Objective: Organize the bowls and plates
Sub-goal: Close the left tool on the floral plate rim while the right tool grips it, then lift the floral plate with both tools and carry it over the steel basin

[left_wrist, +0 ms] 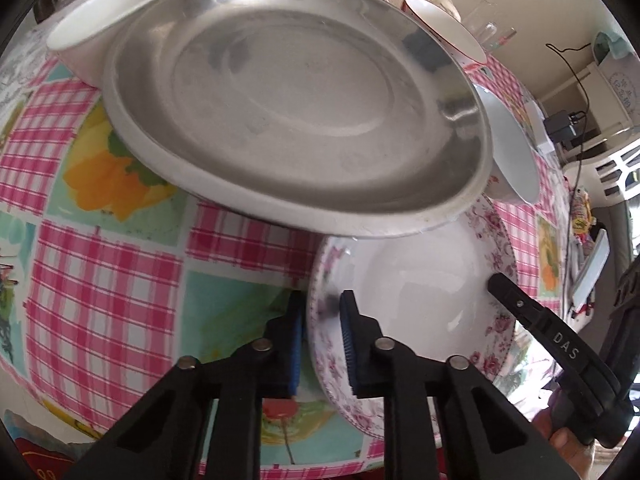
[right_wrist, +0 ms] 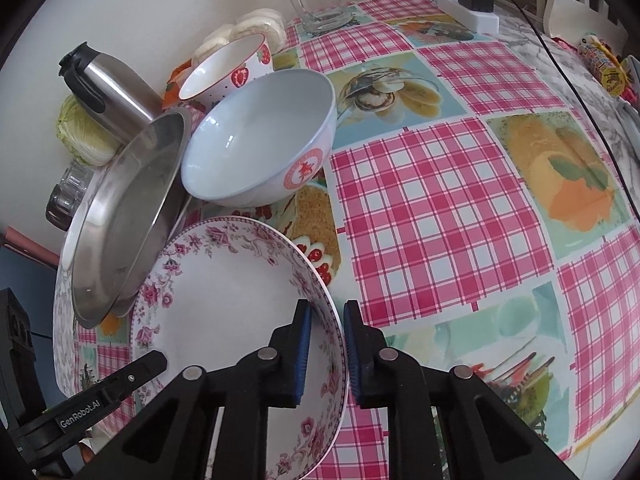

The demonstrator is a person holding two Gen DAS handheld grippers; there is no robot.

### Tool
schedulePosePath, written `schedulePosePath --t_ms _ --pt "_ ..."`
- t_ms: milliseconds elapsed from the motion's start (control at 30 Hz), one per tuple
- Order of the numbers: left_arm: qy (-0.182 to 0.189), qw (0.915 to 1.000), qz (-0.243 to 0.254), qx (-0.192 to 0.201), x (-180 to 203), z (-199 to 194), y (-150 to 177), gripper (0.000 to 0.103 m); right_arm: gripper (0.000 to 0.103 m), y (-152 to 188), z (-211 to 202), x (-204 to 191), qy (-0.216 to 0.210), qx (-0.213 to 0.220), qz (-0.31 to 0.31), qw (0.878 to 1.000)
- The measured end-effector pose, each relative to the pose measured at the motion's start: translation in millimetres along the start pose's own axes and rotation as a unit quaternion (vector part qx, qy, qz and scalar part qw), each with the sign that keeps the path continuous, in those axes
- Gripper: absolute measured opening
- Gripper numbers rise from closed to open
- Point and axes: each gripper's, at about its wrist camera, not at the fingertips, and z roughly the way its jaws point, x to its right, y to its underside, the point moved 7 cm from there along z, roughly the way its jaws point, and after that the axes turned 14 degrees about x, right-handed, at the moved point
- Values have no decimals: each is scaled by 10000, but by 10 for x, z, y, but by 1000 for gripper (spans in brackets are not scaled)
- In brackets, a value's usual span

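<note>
The organizing looks barely begun, as a judgement from how things lie: nothing is stacked by kind yet, and the dishes sit scattered on the desk with its pink checked, food-printed cloth. Both claws are pinching the same floral plate, a white porcelain dish with a wide rim of pink roses and a thin dark beaded edge. The left claw has its blue pads closed over the plate's left rim, one finger outside and one inside; the right claw grips the opposite rim the same way. The plate lies near the front edge of the desk, and its far side is tucked under the stainless steel plate, a broad, shallow, dull-shining dish that overlaps it and seems to rest tilted on it. Whether the floral plate is already lifted clear of the cloth I cannot tell. Still to sort are the steel plate, the pale blue bowl with a red round emblem just behind it, the strawberry bowl beyond that, and a plain white bowl on the steel plate's other side. A steel flask and a glass mug stand further back against the wall.
</note>
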Motion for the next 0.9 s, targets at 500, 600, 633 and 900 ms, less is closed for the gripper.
schedulePosePath --t_ms 500,600,633,900 --pt "328 9983 389 -276 185 85 213 17 16 150 -111 274 -212 -247 441 9985" --pt "356 9976 505 -318 230 101 256 17 16 161 -140 313 -196 -251 427 9986" --pt "368 9973 537 -328 249 99 276 17 17 162 -151 326 -166 -244 420 9987" --pt "346 9969 634 -317 416 179 380 17 15 224 -285 388 -116 -263 382 9989"
